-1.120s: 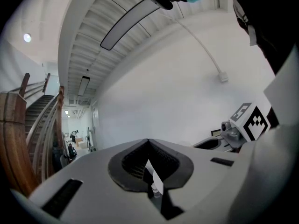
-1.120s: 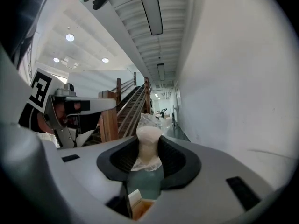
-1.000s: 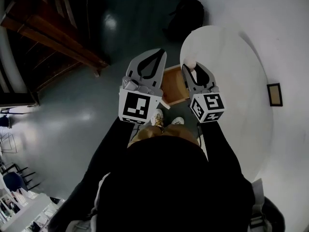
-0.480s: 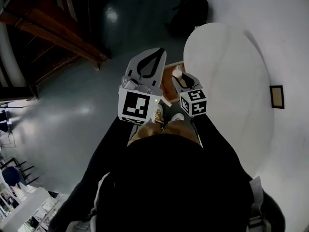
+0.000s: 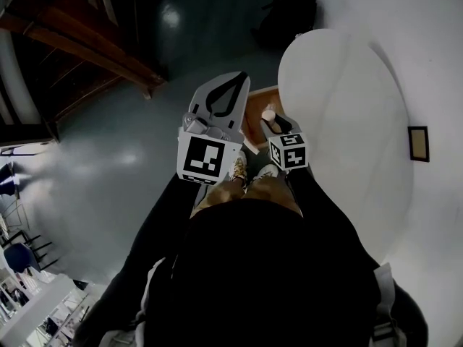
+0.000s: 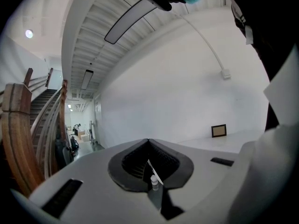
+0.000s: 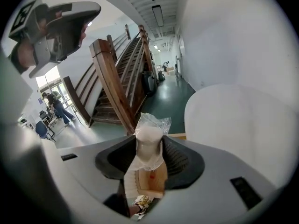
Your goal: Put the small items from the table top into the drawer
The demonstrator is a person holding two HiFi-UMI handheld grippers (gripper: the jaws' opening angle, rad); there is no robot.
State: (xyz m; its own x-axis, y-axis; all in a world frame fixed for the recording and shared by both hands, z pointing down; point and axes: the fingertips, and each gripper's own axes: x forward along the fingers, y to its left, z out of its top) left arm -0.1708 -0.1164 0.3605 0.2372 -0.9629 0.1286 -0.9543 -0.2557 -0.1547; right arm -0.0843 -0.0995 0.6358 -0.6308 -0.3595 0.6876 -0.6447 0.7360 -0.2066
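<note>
Head view, packet: a small white item in clear crinkled wrap [image 5: 269, 113], at the tips of the right gripper [image 5: 273, 121], over the open wooden drawer [image 5: 253, 118].
Head view, table: white and round [image 5: 347, 107]; the drawer juts from its left edge.
Head view, left gripper: [image 5: 238, 78] held just beside the right one, above the dark floor [image 5: 108, 165].
Head view, surroundings: a black bag [image 5: 289, 13] beyond the table, a small picture frame [image 5: 418, 143] at far right, a wooden staircase [image 5: 79, 56] at upper left, and the person's shoes [image 5: 242, 170] by the drawer.
Left gripper view, fingers: [image 6: 135, 164] closed tip to tip, gripping nothing.
Left gripper view, beyond: a white wall [image 6: 177, 92], the picture frame [image 6: 218, 130] and the stair rail [image 6: 23, 125].
Right gripper view, packet: [image 7: 149, 146] has a rounded white body, and its wrap flares above the tips. It stands upright between the fingers [image 7: 184, 160], which touch it on both sides and have just been opening.
Right gripper view, drawer: its pale wood interior [image 7: 152, 181] shows through the gap directly under the packet.
Right gripper view, around: the table edge [image 7: 233, 120] at right, the staircase [image 7: 117, 83] ahead and the left gripper [image 7: 51, 27] at upper left.
</note>
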